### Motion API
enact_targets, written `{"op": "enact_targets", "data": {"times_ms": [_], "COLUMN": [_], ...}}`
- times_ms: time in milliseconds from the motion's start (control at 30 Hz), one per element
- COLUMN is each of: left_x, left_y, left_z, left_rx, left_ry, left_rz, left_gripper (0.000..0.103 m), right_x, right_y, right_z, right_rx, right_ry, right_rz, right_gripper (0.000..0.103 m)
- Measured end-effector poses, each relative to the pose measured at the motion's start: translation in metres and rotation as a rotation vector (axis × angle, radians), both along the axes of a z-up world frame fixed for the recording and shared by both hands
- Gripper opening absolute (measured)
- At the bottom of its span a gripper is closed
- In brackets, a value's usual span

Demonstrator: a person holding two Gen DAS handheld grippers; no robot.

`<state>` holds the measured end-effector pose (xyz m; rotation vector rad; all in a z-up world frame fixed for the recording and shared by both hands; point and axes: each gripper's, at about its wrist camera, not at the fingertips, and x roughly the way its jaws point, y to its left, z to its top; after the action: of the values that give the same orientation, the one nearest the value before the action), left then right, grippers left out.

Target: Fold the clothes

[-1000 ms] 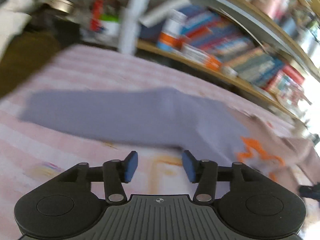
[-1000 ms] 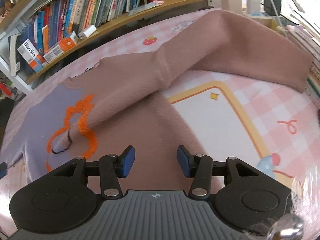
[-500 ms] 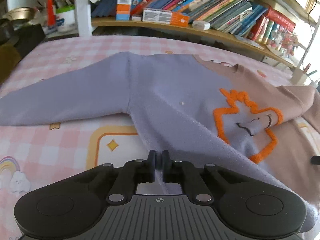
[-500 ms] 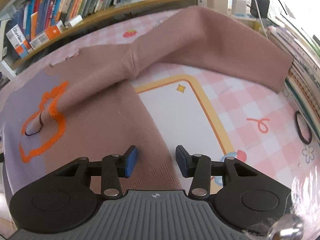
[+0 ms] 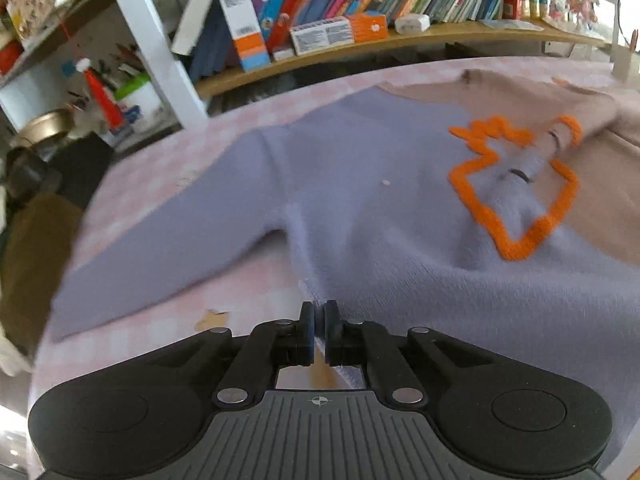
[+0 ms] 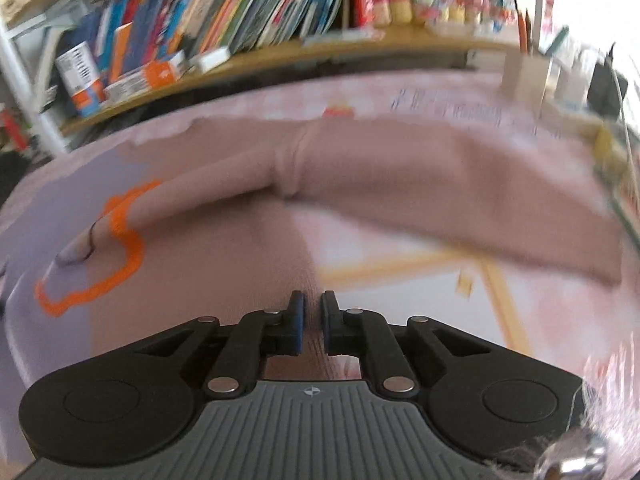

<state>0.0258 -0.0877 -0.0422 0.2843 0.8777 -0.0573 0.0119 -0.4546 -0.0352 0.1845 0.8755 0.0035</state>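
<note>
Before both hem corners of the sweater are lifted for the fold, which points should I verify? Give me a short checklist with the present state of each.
1. Left hand-held gripper shut on the lilac hem of the sweater: ok.
2. Right hand-held gripper shut on the brown hem, having just closed: ok.
3. Lilac sleeve lies flat and spread: ok.
4. Brown sleeve lies flat: not ok, bunched where it joins the body.
5. Front smooth at the orange outline: not ok, a ridge crosses it.
6. Both layers of the hem caught: cannot tell.
</note>
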Motion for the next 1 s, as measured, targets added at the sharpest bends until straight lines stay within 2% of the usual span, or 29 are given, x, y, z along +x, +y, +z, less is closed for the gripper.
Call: {"op": "enact_targets", "data": {"times_ms": [67,133,200,300,433,600,800,1000], "left_x": [0.004,0.000,-0.006,-0.006,-0.002,0.007,0.004,0.006], "left_y": [-0.006,-0.006,-0.003,0.015,0.027,0.032,0.037,0.040], "left_z": [-0.001,0.003,0.007,0.008,0.007,0.002,0.001,0.001], "left_rx": [-0.025,-0.040,-0.044,-0.066,-0.059,-0.030,-0.049,-0.072], "left_ry": [-0.007,-0.014,-0.022,-0.013,-0.001,0.005,0.001,-0.001], "left_rz": [0.006,-0.020,-0.039,-0.015,-0.019,-0.013,-0.026,-0.024], "left_gripper": [0.005,0.005,0.005,0.005,0.005,0.005,0.005,0.005], "right_x": [0.006,-0.006,-0.030,-0.061,-0.083,-0.093,-0.085,-0.087], "right_y": [-0.003,-0.007,-0.009,-0.007,0.006,0.024,0.020,0.017], "right_z": [0.007,0.015,0.021,0.015,0.005,0.008,0.009,0.009], "right_rx": [-0.012,-0.010,0.037,0.131,0.181,0.184,0.149,0.128], "right_ry": [-0.020,-0.010,0.057,0.174,0.235,0.235,0.150,0.143], "right_rz": [-0.007,0.008,0.024,0.036,0.045,0.085,-0.025,-0.023], "right_gripper": [0.008,0.008,0.008,0.008,0.008,0.008,0.008,0.006]}}
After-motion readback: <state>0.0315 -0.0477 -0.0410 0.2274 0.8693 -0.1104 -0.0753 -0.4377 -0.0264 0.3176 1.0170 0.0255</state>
